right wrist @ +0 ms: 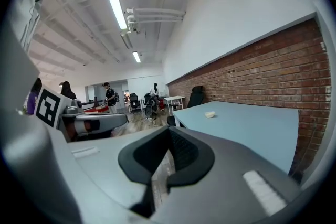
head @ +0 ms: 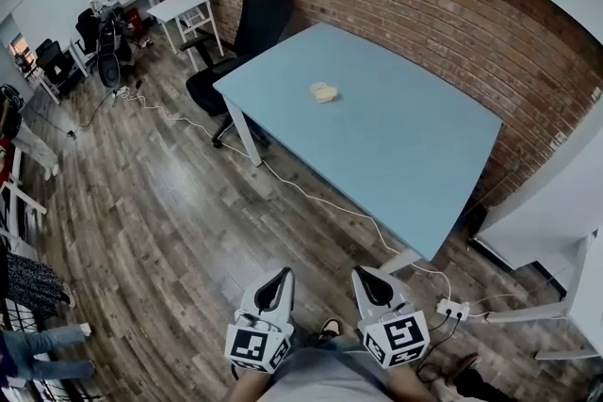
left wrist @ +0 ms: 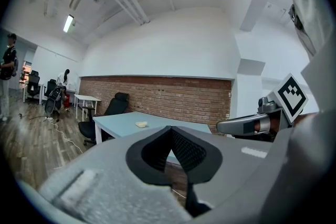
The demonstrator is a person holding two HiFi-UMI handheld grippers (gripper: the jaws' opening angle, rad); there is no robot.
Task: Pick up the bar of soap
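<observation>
Table (head: 405, 141) by brick wall (head: 424, 5), soap (head: 323, 92) well ahead. Both clenched, empty: left gripper (head: 274, 285), right gripper (head: 376, 283). I reckon soap's light, stiff, slippery; I'd pinch its sides low.

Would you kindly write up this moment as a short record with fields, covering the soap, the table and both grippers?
target: soap, pale, lying on the table, untouched
surface: table with light blue top, beside the brick wall
left gripper: jaws together, empty, over the floor, short of the table
right gripper: jaws together, empty, beside the left gripper
nearby: black office chair at the table's far end
status: soap not yet picked up
</observation>
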